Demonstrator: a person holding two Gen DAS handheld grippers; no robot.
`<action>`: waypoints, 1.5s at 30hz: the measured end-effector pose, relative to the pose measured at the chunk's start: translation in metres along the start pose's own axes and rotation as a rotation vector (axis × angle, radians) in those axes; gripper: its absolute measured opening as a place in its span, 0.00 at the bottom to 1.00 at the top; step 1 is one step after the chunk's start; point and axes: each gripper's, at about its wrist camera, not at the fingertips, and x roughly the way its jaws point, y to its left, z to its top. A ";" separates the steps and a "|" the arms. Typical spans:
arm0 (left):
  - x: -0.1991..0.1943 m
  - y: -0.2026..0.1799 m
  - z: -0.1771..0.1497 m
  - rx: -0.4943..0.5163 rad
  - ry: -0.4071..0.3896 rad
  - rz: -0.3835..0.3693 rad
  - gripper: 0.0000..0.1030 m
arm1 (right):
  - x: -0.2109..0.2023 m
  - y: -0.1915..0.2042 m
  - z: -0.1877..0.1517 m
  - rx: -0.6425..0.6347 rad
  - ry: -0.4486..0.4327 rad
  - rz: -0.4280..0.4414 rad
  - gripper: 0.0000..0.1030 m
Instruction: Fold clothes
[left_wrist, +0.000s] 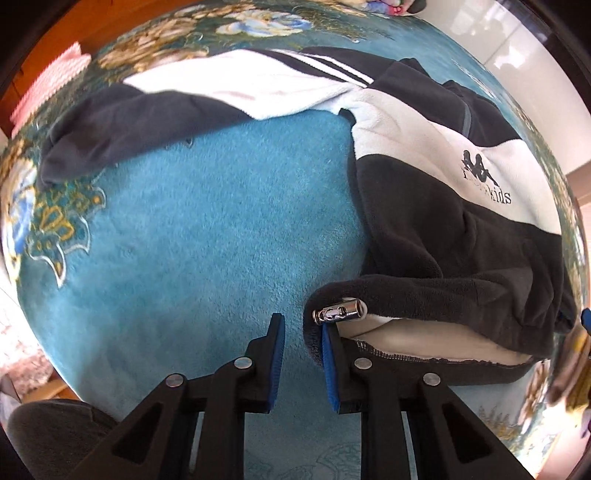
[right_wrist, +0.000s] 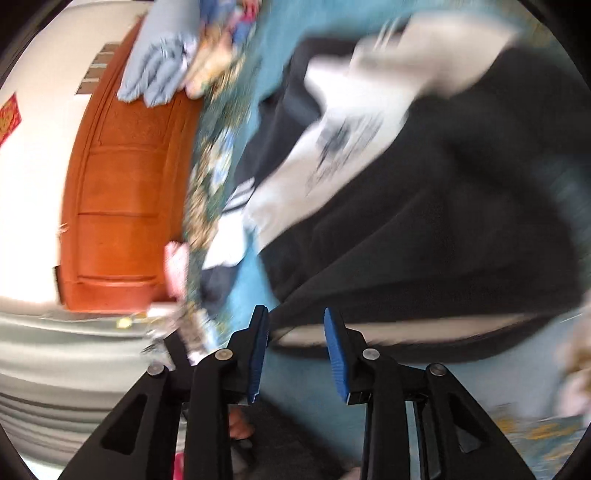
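While the black-and-white fleece jacket (left_wrist: 424, 192) lay spread on the teal blanket (left_wrist: 207, 206), the left gripper (left_wrist: 303, 325) stood spread at its hem corner, beside the metal cord stopper (left_wrist: 338, 312). Rightward, the right gripper (right_wrist: 295, 317), likewise spread, faced the hem (right_wrist: 406, 328). Both should pinch fabric only, then lift evenly.

The jacket (left_wrist: 443, 206) lies on the blanket (left_wrist: 207, 229) across the top and right of the left wrist frame, its sleeve (left_wrist: 122, 125) reaching upper left, its toggle (left_wrist: 338, 313) touching the left tool (left_wrist: 303, 334) at lower centre.
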 end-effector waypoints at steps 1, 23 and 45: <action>0.001 0.002 0.000 -0.014 0.009 -0.011 0.21 | -0.010 -0.002 0.000 -0.028 -0.024 -0.048 0.36; 0.004 -0.008 -0.013 -0.054 0.033 -0.051 0.23 | 0.041 -0.060 -0.044 -0.661 -0.111 -1.055 0.48; -0.125 0.031 -0.051 -0.168 -0.125 -0.139 0.06 | -0.064 0.017 -0.070 -0.693 -0.356 -1.207 0.00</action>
